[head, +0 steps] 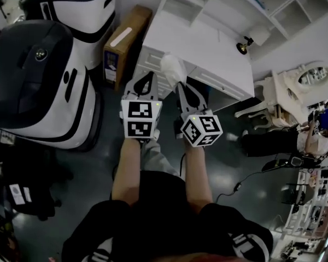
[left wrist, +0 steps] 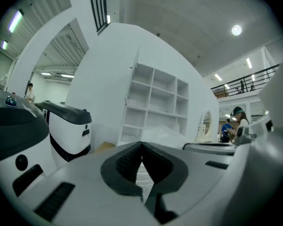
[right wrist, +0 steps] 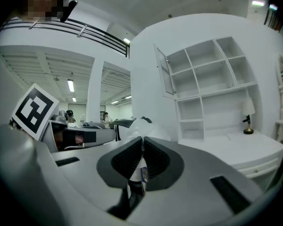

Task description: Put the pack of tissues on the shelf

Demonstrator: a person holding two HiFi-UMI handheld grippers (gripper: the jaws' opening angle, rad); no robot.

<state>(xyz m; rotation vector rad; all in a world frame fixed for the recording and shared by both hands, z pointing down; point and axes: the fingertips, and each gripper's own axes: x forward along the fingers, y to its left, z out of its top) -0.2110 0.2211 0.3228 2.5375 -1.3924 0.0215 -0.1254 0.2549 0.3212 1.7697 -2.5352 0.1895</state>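
1. Nearest the head camera, the person's dark-clothed torso (head: 169, 222) fills the lower frame, with both bare forearms reaching forward, each hand carrying a gripper.
2. Two large white-and-black rounded machine housings (head: 38, 81) stand on the dark floor at the left; the nearer one lies just beside the left forearm.
3. White desk (head: 208, 42) with drawer fronts stands ahead of the grippers. A white open shelf unit (right wrist: 212, 79) with square compartments rises at its rear.
4. Brown cardboard box (head: 126, 42) stands upright between the farther machine housing and the desk.
5. Left gripper (head: 151, 76): a white two-jaw tool with a black-and-white marker cube. Its own view shows the dark pads (left wrist: 132, 161) meeting at the tips of the left gripper (left wrist: 142, 147), clenched with nothing between them.
6. Right gripper (head: 180, 85): same build, side by side with the left one. Its own view shows the right gripper (right wrist: 142, 142) clamped on a thin edge of the wrapper.
7. White soft plastic-wrapped pack of tissues (head: 172, 69) bulges beyond the right jaw tips (right wrist: 141, 128). It is carried in the air in front of the desk's drawer side, well apart from the shelf unit.
8. Small lamp (right wrist: 247, 112) with a white shade and dark base stands on the desk top near the shelf unit.
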